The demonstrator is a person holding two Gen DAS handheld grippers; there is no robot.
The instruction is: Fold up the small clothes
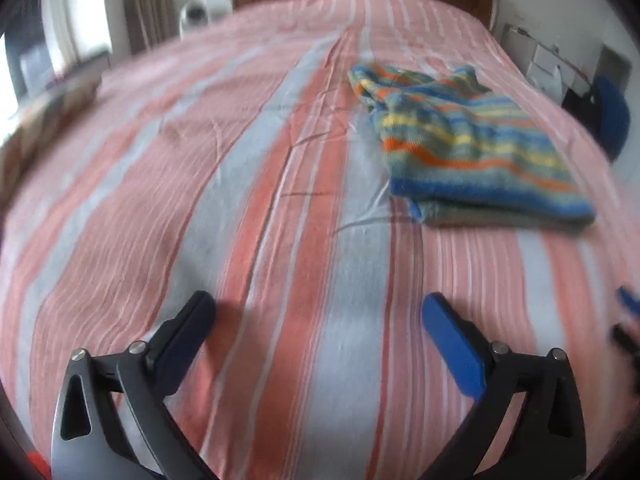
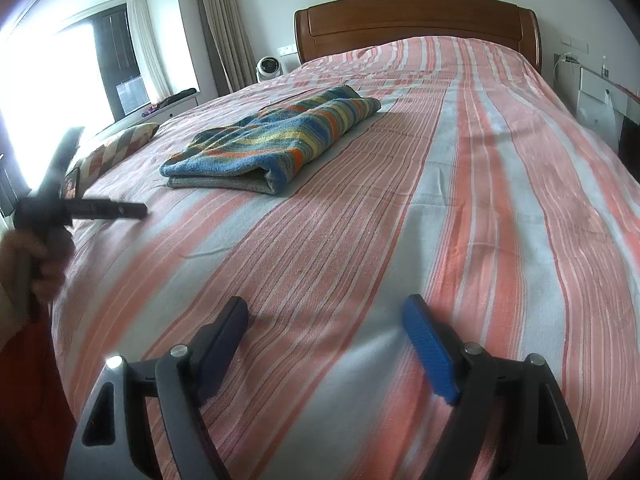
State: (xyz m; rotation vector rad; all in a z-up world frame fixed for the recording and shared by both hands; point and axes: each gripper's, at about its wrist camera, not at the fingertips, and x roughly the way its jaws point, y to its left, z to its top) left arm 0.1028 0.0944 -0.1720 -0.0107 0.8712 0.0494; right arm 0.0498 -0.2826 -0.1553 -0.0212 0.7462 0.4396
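A small knitted garment with blue, yellow, orange and green stripes (image 1: 464,140) lies folded on the bed, ahead and to the right in the left wrist view. It also shows in the right wrist view (image 2: 276,140), ahead and to the left. My left gripper (image 1: 318,312) is open and empty, low over the bedspread, well short of the garment. My right gripper (image 2: 326,316) is open and empty too, over the bedspread nearer than the garment. The left gripper's body, held in a hand, shows at the left edge of the right wrist view (image 2: 60,208).
The bed is covered by a pink, red and pale blue striped spread (image 2: 460,200), with a wooden headboard (image 2: 416,20) at the far end. A patterned cushion (image 2: 116,148) lies at the left edge. A small fan (image 2: 267,67) and a window stand beyond.
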